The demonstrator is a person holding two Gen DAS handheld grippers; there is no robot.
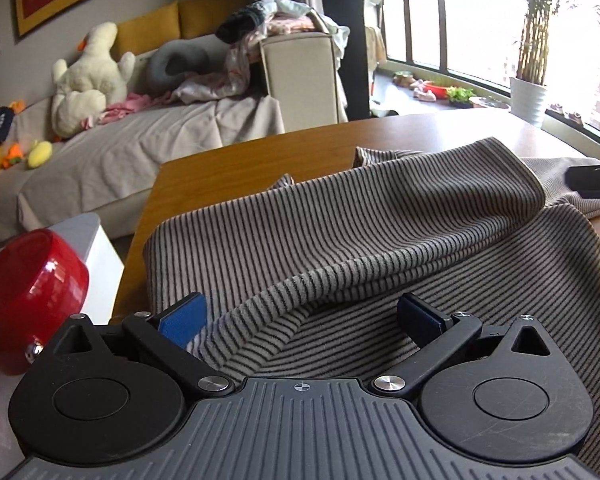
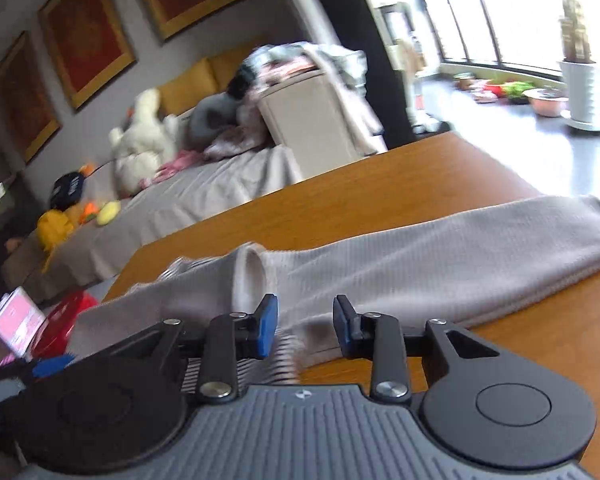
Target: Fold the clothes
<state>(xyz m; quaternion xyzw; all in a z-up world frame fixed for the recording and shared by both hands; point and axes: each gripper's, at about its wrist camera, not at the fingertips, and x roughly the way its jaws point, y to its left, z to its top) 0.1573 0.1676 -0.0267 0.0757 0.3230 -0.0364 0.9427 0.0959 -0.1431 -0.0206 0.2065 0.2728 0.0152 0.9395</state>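
Two grippers are seen over the striped top (image 1: pixel 380 232), which is spread on the wooden table (image 1: pixel 236 168). Nothing is held: the left gripper (image 1: pixel 300 316) is spread wide, the right gripper (image 2: pixel 305 326) partly. Soft, light, floppy cloth is best pinched at a folded edge.

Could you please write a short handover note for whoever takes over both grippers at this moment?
Left gripper: open wide, a raised fold of the striped garment between its pads, not pinched.
Right gripper: partly open, holding nothing; the garment's edge lies just ahead of its fingertips.
The garment lies on the wooden table, already doubled over itself, with one sleeve stretched across the tabletop toward the window side.
Done: at least one fold across the body.
Left: likely tucking in the sleeve, flattening the raised ridge and finishing the folds. More clothes are heaped on the sofa arm.
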